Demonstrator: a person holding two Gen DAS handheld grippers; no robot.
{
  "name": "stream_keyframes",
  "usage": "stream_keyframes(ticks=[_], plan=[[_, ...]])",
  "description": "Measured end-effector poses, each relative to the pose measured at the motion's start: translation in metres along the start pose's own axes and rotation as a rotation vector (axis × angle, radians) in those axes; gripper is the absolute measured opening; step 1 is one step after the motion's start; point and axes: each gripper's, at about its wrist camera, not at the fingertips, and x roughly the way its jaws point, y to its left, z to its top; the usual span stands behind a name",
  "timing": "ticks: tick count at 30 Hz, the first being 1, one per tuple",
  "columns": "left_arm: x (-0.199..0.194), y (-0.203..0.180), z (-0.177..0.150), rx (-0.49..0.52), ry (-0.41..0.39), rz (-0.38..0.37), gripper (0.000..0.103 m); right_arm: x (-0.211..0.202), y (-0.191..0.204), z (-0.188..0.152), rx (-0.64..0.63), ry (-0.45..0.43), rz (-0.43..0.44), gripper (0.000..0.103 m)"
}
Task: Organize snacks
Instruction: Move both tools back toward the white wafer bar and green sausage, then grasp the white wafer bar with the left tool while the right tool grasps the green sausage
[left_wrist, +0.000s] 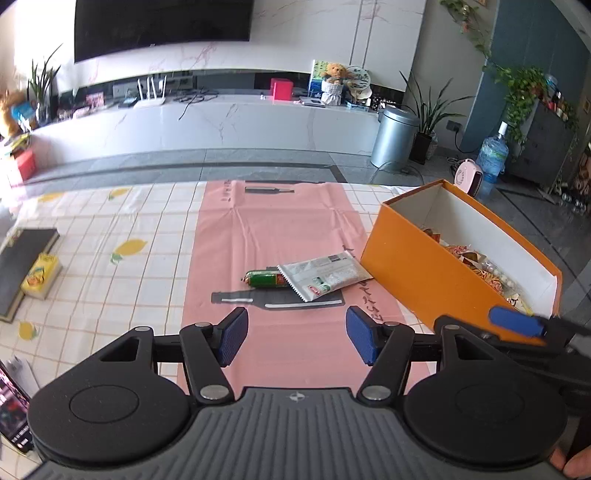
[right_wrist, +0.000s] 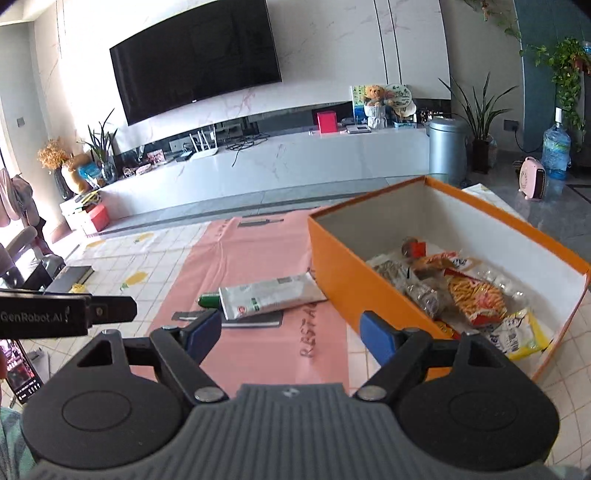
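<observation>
A silver-white snack packet lies on the pink bag, partly over a green sausage stick. An orange box to the right holds several snack packs. My left gripper is open and empty, above the pink bag just short of the packet. My right gripper is open and empty, near the box's front left wall; one of its blue pads shows in the left wrist view.
A yellow drink carton and a dark book lie at the table's left. A phone lies at the near left edge. The tablecloth is checked with lemons. Beyond the table are a TV cabinet and a bin.
</observation>
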Motion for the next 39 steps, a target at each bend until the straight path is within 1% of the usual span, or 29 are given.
stream_keyframes(ticks=[3,6,7,9,11,13,17,18,19,21,23,24,26,27,29,31,33,36,38,39], plan=[[0.009,0.014,-0.002,-0.026,0.012,-0.016,0.069,0.018,0.006,-0.007,0.028,0.040,-0.004,0.078],[0.024,0.021,-0.002,-0.020,0.022,-0.026,0.064,0.036,0.012,-0.007,0.020,0.069,-0.018,0.075],[0.030,0.022,-0.001,-0.015,0.028,-0.030,0.061,0.042,0.014,-0.006,0.014,0.077,-0.023,0.072],[0.042,0.024,-0.001,-0.006,0.042,-0.040,0.060,0.056,0.017,-0.003,0.006,0.096,-0.026,0.072],[0.053,0.026,0.002,0.001,0.053,-0.047,0.057,0.070,0.021,0.000,0.003,0.114,-0.028,0.067],[0.064,0.030,0.005,-0.003,0.066,-0.060,0.052,0.084,0.024,0.004,0.001,0.128,-0.031,0.066],[0.082,0.034,0.007,-0.006,0.080,-0.076,0.048,0.113,0.026,0.008,-0.016,0.162,-0.062,0.056],[0.087,0.034,0.008,0.005,0.079,-0.076,0.048,0.121,0.026,0.008,-0.026,0.172,-0.070,0.054],[0.092,0.033,0.009,0.018,0.077,-0.079,0.048,0.128,0.025,0.008,-0.036,0.181,-0.079,0.049],[0.101,0.030,0.012,0.051,0.081,-0.086,0.048,0.141,0.023,0.009,-0.059,0.191,-0.097,0.046],[0.111,0.026,0.015,0.093,0.085,-0.099,0.049,0.152,0.018,0.010,-0.077,0.193,-0.107,0.041],[0.117,0.024,0.018,0.122,0.090,-0.107,0.050,0.157,0.015,0.011,-0.083,0.196,-0.113,0.040],[0.125,0.018,0.021,0.177,0.099,-0.125,0.058,0.166,0.009,0.012,-0.089,0.201,-0.112,0.034],[0.130,0.015,0.024,0.210,0.104,-0.136,0.061,0.169,0.006,0.012,-0.091,0.203,-0.109,0.032],[0.138,0.006,0.027,0.281,0.116,-0.158,0.070,0.173,0.001,0.011,-0.092,0.202,-0.100,0.028],[0.146,-0.004,0.028,0.364,0.127,-0.176,0.073,0.177,-0.003,0.010,-0.100,0.200,-0.089,0.026],[0.155,-0.014,0.030,0.454,0.147,-0.196,0.079,0.179,-0.007,0.009,-0.106,0.201,-0.087,0.026],[0.169,-0.025,0.031,0.573,0.182,-0.233,0.081,0.183,-0.015,0.008,-0.093,0.222,-0.080,0.024],[0.180,-0.031,0.034,0.632,0.210,-0.267,0.081,0.185,-0.022,0.008,-0.068,0.234,-0.063,0.019],[0.185,-0.034,0.036,0.652,0.227,-0.279,0.081,0.185,-0.023,0.007,-0.067,0.234,-0.059,0.019]])
